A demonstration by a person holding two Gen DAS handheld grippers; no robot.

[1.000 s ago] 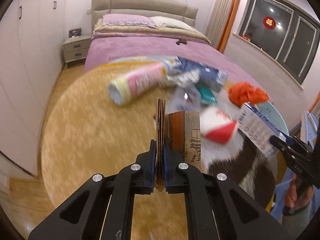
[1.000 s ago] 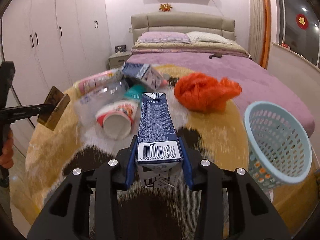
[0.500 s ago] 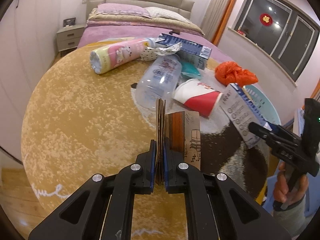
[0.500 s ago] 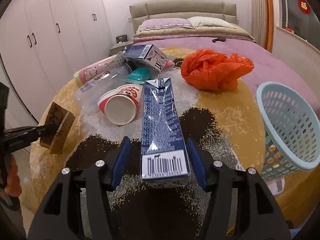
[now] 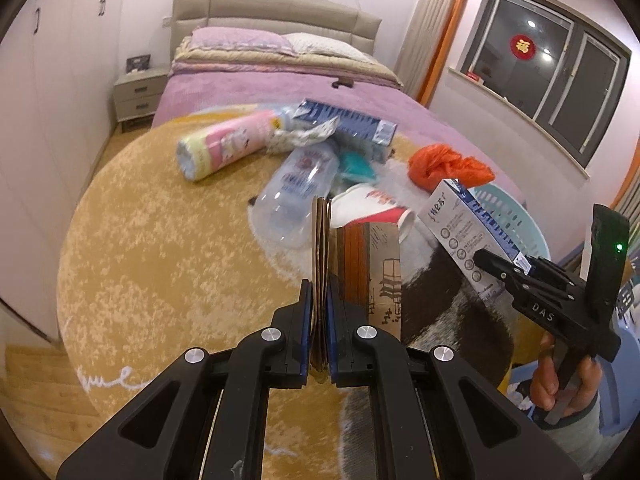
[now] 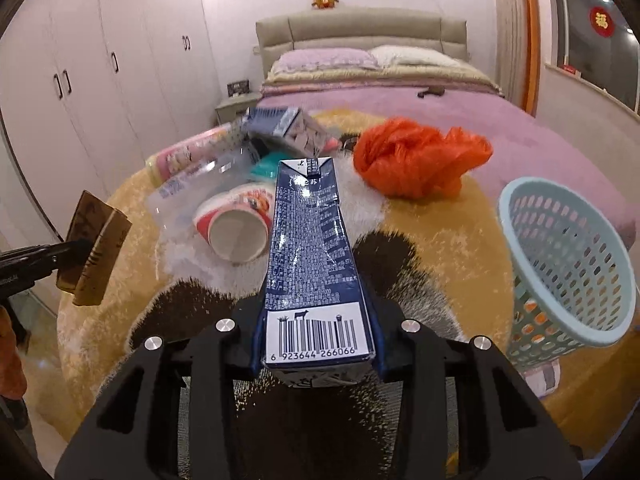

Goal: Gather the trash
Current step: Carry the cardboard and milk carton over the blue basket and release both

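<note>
Since the earlier frame my right gripper (image 6: 316, 344) has just closed back onto the blue milk carton (image 6: 310, 248), which half a second ago lay loose between wider jaws. My left gripper (image 5: 319, 312) pinches the flattened brown cardboard (image 5: 348, 264), jaws nearly together. Paper cup (image 6: 236, 224), clear bottle (image 5: 296, 192) and orange bag (image 6: 416, 156) lie on the rug (image 5: 160, 240); the basket (image 6: 568, 264) stands right.

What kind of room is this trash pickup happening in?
A bedroom, most likely: a made bed with pillows and a padded headboard, a nightstand beside it, and built-in wardrobes along the wall.
</note>
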